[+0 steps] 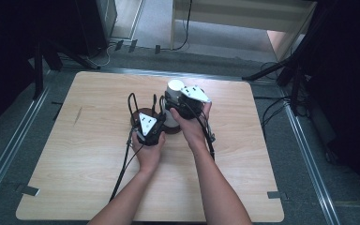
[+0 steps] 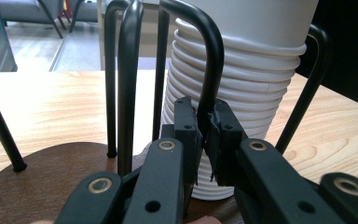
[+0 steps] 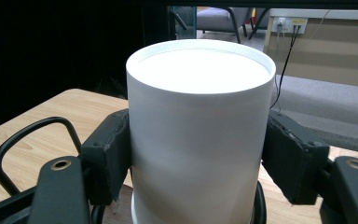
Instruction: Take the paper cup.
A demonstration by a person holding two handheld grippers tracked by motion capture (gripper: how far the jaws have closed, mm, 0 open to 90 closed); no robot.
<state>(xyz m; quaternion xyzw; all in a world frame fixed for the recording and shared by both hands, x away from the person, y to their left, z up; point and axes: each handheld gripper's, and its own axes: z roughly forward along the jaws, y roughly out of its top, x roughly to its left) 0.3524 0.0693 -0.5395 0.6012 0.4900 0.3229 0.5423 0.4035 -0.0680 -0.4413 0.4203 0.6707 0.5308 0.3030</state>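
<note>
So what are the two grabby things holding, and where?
The left hand-held gripper is shut on a black wire loop of the cup rack, low on its upright. The right hand-held gripper squeezes the top white cup by its sides.

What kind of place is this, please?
Probably a lab or recording workspace: a wooden table stands between metal floor rails, with dark tripod legs and loose cables around it.

A light wooden table [image 1: 75, 159] with rounded corners carried a dark brown round wooden base [image 2: 51, 172] studded with black wire loops.
</note>
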